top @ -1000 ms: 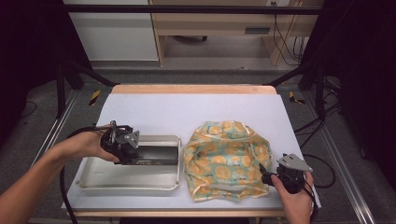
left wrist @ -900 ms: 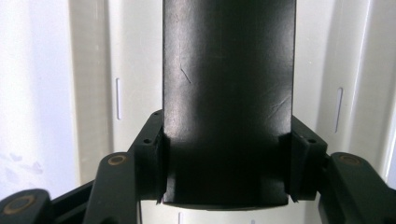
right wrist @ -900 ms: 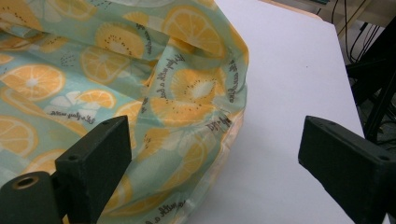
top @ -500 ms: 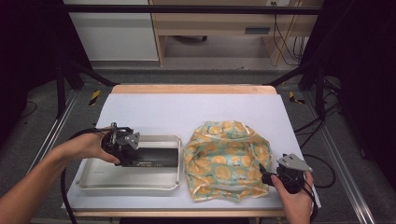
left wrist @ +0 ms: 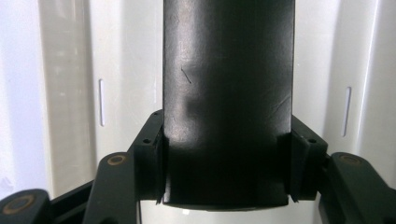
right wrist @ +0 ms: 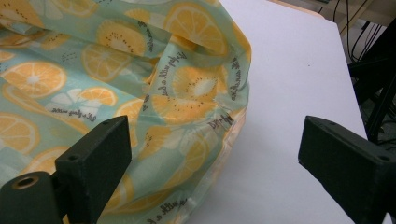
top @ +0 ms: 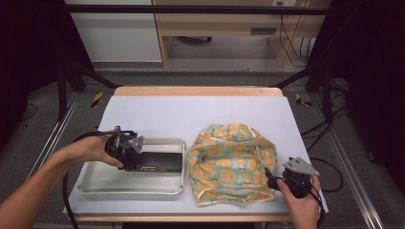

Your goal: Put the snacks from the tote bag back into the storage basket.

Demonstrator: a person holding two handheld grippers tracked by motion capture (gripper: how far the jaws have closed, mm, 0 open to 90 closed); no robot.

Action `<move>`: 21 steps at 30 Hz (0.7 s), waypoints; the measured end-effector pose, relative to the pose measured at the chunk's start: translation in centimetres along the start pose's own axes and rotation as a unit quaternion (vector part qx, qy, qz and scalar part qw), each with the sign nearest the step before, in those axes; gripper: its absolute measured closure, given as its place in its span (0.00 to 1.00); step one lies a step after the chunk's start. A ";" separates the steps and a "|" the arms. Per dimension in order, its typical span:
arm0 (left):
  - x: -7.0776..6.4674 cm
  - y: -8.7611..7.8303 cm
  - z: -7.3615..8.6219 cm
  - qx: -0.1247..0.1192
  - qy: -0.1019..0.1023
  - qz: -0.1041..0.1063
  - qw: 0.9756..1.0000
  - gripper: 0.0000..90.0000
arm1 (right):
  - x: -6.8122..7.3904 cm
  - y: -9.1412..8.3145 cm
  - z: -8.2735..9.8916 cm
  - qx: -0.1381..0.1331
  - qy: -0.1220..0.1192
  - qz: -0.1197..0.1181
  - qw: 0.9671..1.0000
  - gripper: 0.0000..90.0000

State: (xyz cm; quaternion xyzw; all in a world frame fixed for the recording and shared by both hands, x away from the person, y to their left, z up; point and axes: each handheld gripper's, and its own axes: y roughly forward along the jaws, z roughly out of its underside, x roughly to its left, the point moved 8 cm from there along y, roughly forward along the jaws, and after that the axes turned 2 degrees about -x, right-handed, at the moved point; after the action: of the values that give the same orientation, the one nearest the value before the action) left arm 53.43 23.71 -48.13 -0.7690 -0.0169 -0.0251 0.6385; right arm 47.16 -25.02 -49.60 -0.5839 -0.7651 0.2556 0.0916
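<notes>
A long black box (top: 160, 162) is clamped at one end between the jaws of the left gripper (top: 136, 160) and is held over the white tray (top: 95, 183) at the lower left of the high view. At the lower right, the right gripper (top: 270, 179) is held with its jaws spread wide, nothing pinched, just beside the edge of the lemon-print bag (top: 229, 162) on the white table (top: 191, 112).
</notes>
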 end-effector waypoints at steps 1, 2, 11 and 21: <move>0.0 0.0 0.0 0.000 0.000 0.000 1.000 0.48 | 0.0 0.0 0.0 0.001 0.001 0.000 1.000 0.11; 0.0 0.1 0.0 0.001 0.001 0.001 1.000 0.48 | 0.0 0.0 0.0 0.001 0.001 0.000 1.000 0.11; 0.1 0.4 0.1 0.005 -0.001 0.007 1.000 0.48 | 0.0 0.0 0.0 0.001 0.002 -0.001 1.000 0.11; 0.1 0.8 0.3 0.013 0.000 0.009 1.000 0.47 | 0.0 0.0 0.1 0.001 0.002 -0.002 1.000 0.11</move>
State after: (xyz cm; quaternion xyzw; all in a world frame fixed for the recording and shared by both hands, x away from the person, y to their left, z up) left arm 53.60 23.85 -48.92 -0.7608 -0.0102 -0.0193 0.6487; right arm 47.08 -25.04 -49.65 -0.5829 -0.7657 0.2552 0.0940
